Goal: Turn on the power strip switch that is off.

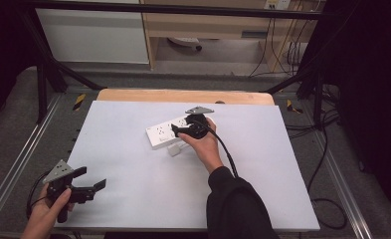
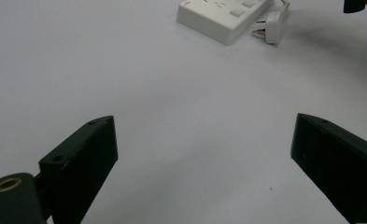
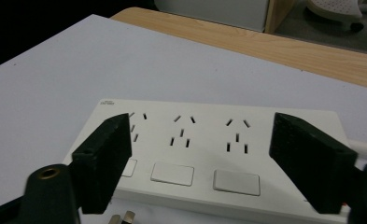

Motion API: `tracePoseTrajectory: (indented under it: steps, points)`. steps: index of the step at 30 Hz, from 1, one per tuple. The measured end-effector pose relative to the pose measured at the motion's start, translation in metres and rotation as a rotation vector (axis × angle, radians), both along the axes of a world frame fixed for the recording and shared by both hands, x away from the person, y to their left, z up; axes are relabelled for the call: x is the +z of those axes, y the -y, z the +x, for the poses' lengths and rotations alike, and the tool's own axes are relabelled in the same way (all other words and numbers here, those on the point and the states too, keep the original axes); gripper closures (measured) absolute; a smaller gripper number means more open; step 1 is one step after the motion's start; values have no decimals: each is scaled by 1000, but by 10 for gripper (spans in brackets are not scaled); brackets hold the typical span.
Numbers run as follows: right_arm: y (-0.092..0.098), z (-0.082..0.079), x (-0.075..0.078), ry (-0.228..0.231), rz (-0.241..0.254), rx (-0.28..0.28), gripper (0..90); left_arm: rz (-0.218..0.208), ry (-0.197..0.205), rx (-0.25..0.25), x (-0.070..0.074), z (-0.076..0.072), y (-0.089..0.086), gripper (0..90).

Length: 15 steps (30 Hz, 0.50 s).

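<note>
R gripper jaws spread, over white power strip mid-table; small plug just beside. L gripper spread wide, near-left corner.

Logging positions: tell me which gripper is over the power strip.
The right gripper, open above the white power strip; the left gripper sits far off at the table's near-left edge.

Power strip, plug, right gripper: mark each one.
Power strip (image 3: 204, 154): right gripper view, top face between sockets and switches.
Plug (image 2: 273, 27): left gripper view, white body beside the strip.
Right gripper (image 1: 176, 130): high view, between its open jaws over the strip.
</note>
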State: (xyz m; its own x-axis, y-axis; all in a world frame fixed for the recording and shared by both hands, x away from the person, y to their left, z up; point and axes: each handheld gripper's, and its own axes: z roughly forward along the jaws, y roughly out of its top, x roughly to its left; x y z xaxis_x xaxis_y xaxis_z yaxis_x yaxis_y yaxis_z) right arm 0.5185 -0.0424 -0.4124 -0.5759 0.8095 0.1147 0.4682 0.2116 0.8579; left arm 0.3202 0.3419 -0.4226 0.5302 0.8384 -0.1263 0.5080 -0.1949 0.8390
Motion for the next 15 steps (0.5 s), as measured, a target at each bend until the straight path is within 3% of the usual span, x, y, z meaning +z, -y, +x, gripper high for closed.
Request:
tracePoseTrajectory:
  steps: [5, 15]
  points:
    - [1, 0, 4, -18, -18, -20, 48, 1, -1, -1, 0, 0, 0, 74]
    - [9, -6, 15, -46, -7, 11, 36, 5, -1, -3, 0, 0, 1, 74]
